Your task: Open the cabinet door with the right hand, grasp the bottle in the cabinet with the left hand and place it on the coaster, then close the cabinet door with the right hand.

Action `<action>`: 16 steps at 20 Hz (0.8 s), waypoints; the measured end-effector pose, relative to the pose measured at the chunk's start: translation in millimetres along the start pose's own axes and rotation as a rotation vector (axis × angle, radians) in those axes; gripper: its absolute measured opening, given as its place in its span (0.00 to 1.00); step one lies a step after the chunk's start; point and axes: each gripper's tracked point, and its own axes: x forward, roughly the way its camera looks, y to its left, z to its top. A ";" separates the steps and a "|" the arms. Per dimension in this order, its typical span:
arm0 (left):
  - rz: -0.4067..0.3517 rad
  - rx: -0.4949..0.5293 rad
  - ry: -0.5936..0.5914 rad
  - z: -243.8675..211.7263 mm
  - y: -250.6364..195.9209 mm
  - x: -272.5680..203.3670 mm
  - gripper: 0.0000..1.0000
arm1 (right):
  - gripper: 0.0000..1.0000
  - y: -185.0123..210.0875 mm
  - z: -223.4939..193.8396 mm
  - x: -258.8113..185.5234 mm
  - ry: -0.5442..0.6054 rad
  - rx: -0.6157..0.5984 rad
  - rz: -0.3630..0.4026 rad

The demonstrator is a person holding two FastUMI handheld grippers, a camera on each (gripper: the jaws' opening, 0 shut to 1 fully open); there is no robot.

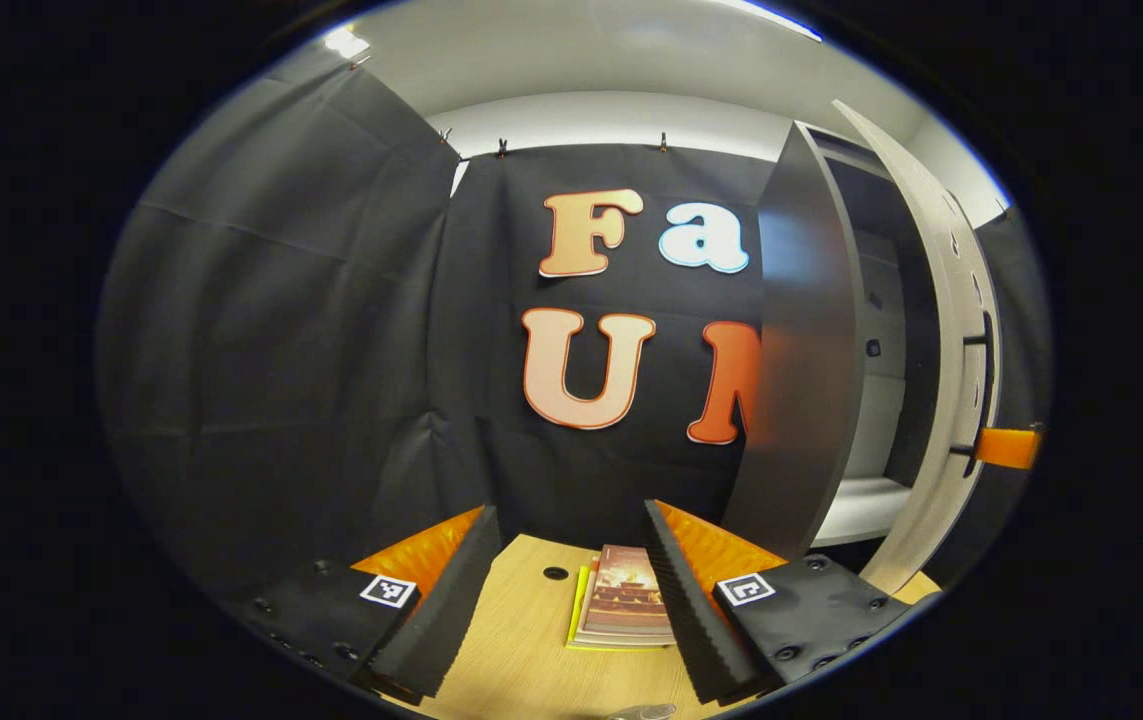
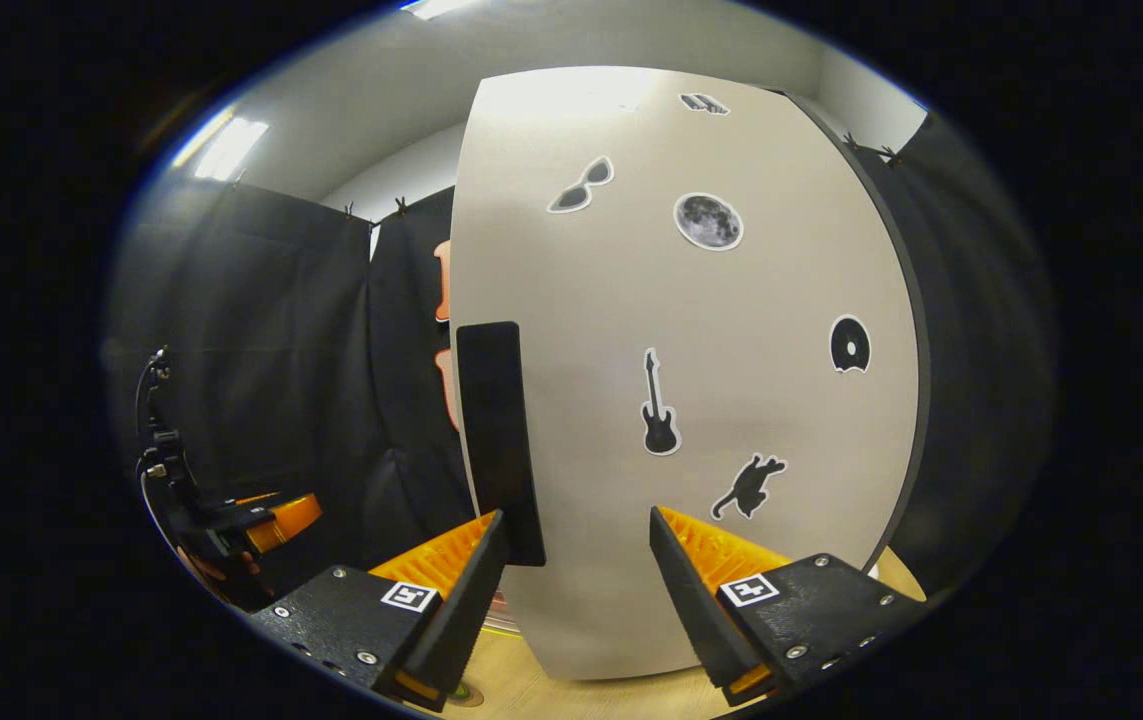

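Wooden table (image 1: 521, 650) | pale stickered cabinet door (image 2: 691, 400) ajar | both claws gaping, empty

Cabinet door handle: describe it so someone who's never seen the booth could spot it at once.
In the right gripper view, find the big pale cabinet door that stands on the wooden table. The handle is the tall dark vertical bar near the door's left edge, just above the right gripper. The door's other marks are small stickers, such as a guitar and a cat; the handle alone is a plain long bar.
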 end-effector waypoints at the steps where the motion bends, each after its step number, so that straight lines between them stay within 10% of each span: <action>1: -0.010 0.009 -0.003 2.0 -3.8 1.9 0.97 | 0.88 0.7 0.1 1.4 0.001 -0.009 -0.010; 16: -0.189 0.039 -0.077 63.7 -106.6 -42.4 0.93 | 0.89 -26.4 43.8 -65.7 -0.076 -0.079 -0.040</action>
